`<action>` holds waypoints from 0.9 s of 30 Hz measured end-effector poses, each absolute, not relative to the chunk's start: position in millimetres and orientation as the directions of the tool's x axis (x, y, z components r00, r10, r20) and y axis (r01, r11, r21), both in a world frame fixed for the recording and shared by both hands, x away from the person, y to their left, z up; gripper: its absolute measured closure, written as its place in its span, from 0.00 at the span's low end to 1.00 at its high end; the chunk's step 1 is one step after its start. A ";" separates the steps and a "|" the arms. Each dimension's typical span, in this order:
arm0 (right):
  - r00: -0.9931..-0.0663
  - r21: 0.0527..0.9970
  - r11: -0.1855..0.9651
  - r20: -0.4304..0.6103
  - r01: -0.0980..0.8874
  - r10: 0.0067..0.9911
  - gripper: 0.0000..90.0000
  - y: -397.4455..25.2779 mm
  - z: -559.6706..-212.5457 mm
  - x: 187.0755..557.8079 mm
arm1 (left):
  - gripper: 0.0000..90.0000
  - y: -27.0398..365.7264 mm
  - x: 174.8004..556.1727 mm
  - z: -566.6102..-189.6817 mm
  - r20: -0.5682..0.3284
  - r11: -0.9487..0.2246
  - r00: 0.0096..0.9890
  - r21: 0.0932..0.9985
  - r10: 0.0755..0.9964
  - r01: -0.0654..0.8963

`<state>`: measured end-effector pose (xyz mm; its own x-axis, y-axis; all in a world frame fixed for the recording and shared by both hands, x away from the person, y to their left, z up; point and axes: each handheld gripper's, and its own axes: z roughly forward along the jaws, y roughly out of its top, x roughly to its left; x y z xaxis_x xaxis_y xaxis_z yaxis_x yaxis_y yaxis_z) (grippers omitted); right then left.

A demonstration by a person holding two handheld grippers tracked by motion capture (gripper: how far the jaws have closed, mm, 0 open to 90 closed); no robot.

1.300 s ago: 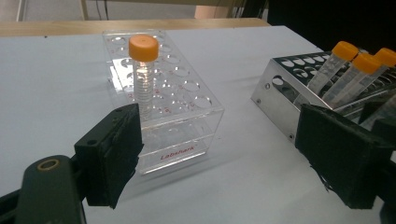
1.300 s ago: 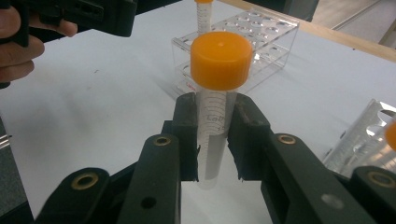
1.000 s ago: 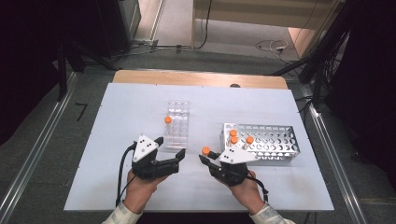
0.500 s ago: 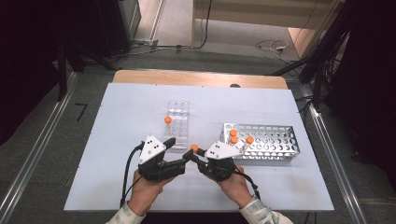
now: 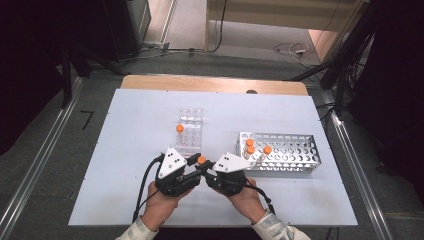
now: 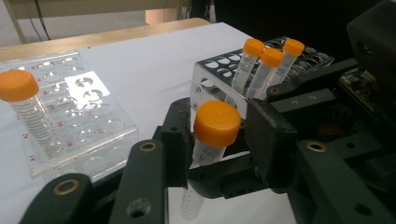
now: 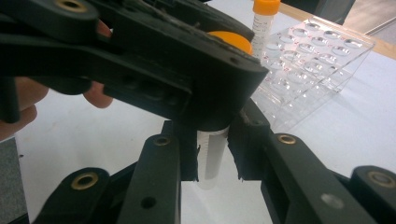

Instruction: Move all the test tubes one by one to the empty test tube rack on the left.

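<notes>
High view: three tubes (image 5: 250, 148) in metal rack (image 5: 300, 159)

Black left gripper (image 5: 192, 172) and right gripper (image 5: 207, 174), grey triangular top plates with dark dots, brass-ringed jaw pivots, black trailing cables, light patterned sleeves (image 5: 272, 229)

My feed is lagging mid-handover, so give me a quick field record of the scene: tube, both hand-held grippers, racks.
tube in handover: orange-capped tube, upright, between the two grippers above the table
left hand-held gripper: jaws on either side of the tube just below its cap; grip cannot be told
right hand-held gripper: shut on the tube's body
clear rack: one orange-capped tube standing in it
metal rack: three orange-capped tubes at its left end
table: white top
</notes>
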<state>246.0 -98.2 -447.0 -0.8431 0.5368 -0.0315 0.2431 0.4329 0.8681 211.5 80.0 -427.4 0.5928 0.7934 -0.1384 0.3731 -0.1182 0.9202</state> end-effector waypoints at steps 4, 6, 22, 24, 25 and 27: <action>-0.844 0.868 0.434 -0.032 0.242 0.535 0.80 -98.1 -447.1 245.5 | 0.76 80.9 211.9 -427.2 -0.134 -0.122 0.592 0.920 0.795 0.372; -0.844 0.867 0.435 -0.031 0.244 0.536 0.79 -98.1 -447.1 245.5 | 0.76 81.1 211.9 -427.2 -0.134 -0.123 0.591 0.920 0.795 0.373; -0.836 0.853 0.426 0.022 0.301 0.548 0.30 -125.7 -445.4 235.9 | 0.77 94.5 245.7 -394.7 -0.168 -0.067 0.552 0.922 0.817 0.380; -0.837 0.853 0.425 0.025 0.303 0.546 0.30 -129.1 -445.8 233.5 | 0.77 95.6 250.5 -390.1 -0.169 -0.063 0.546 0.922 0.821 0.381; -0.839 0.852 0.428 0.023 0.301 0.544 0.30 -130.6 -445.7 232.6 | 0.77 95.7 252.8 -388.0 -0.161 -0.068 0.542 0.923 0.824 0.379; -0.840 0.852 0.429 0.022 0.300 0.543 0.30 -133.6 -445.7 230.8 | 0.77 96.5 257.8 -384.2 -0.158 -0.067 0.535 0.924 0.830 0.377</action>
